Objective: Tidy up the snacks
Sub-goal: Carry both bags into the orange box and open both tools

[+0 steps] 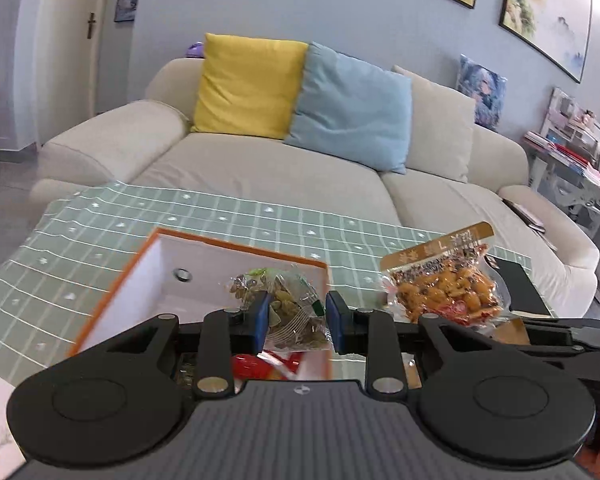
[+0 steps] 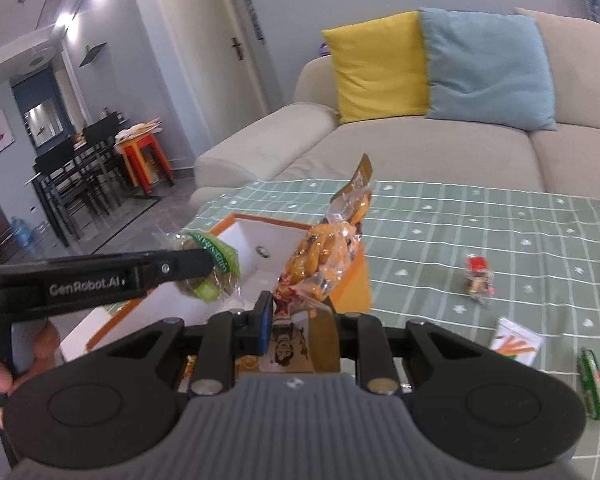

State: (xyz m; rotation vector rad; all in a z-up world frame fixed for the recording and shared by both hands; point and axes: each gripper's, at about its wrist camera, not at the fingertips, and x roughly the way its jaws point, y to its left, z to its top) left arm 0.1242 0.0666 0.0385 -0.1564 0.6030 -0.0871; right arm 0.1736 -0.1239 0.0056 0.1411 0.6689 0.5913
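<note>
An orange-rimmed box (image 1: 120,280) with a white inside sits on the green checked tablecloth; it also shows in the right wrist view (image 2: 244,232). My left gripper (image 1: 296,320) is shut on a clear bag of green snacks (image 1: 288,304) and holds it over the box; the bag also shows in the right wrist view (image 2: 214,268). My right gripper (image 2: 300,320) is shut on a clear bag of orange snacks (image 2: 324,248), held beside the box's right edge; the bag shows in the left wrist view (image 1: 444,280). A red packet (image 1: 264,364) lies in the box.
Loose snacks lie on the cloth to the right: a small red-topped packet (image 2: 478,278), a white packet with carrots (image 2: 516,340), a green-red packet (image 2: 592,384). A black notebook (image 1: 520,288) lies at the table's right. A beige sofa (image 1: 260,168) stands behind the table.
</note>
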